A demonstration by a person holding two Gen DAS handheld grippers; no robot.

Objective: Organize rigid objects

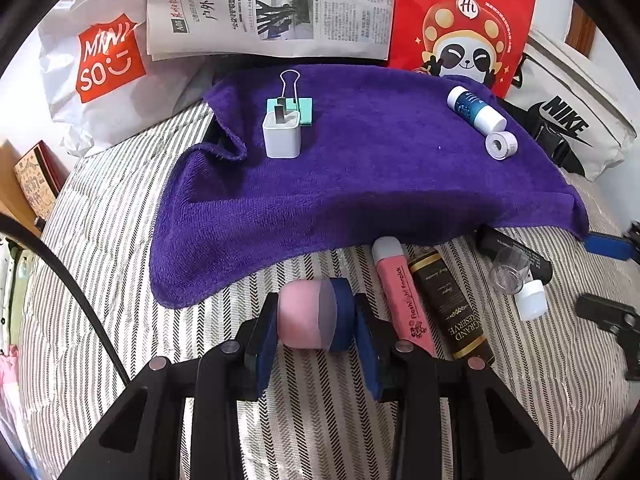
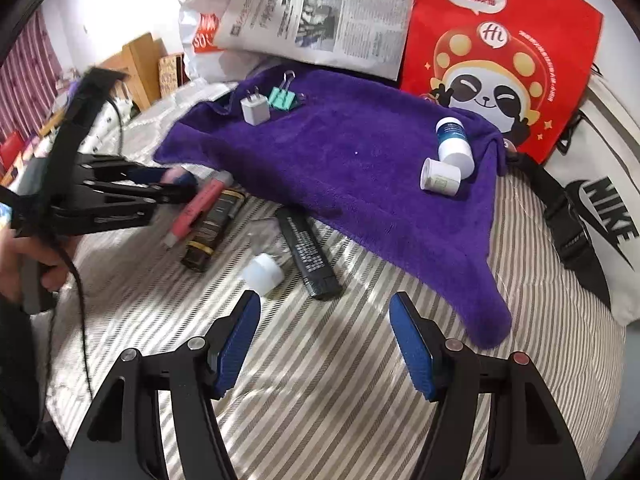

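Observation:
My left gripper (image 1: 316, 320) is shut on a short pink and blue cylinder (image 1: 308, 316), just above the striped bedsheet (image 1: 320, 420); the right wrist view shows this gripper (image 2: 178, 186) at the left, held by a hand. Beside it lie a pink tube (image 1: 402, 300) and a black and gold tube (image 1: 450, 306). A black tube (image 2: 310, 256) and a clear bottle with a white cap (image 2: 263, 271) lie ahead of my right gripper (image 2: 324, 340), which stands open over bare sheet. On the purple towel (image 1: 360, 184) rest a white charger (image 1: 281, 134), a teal binder clip (image 1: 302, 110), a blue and white bottle (image 1: 476, 109) and a small white jar (image 1: 501, 145).
Behind the towel stand a newspaper (image 1: 272, 4), a red panda bag (image 1: 464, 20), a white Miniso bag (image 1: 104, 64) and a white Nike bag (image 1: 568, 124). A black cable (image 1: 80, 300) crosses the sheet at the left. A black device (image 1: 612, 320) lies at the right edge.

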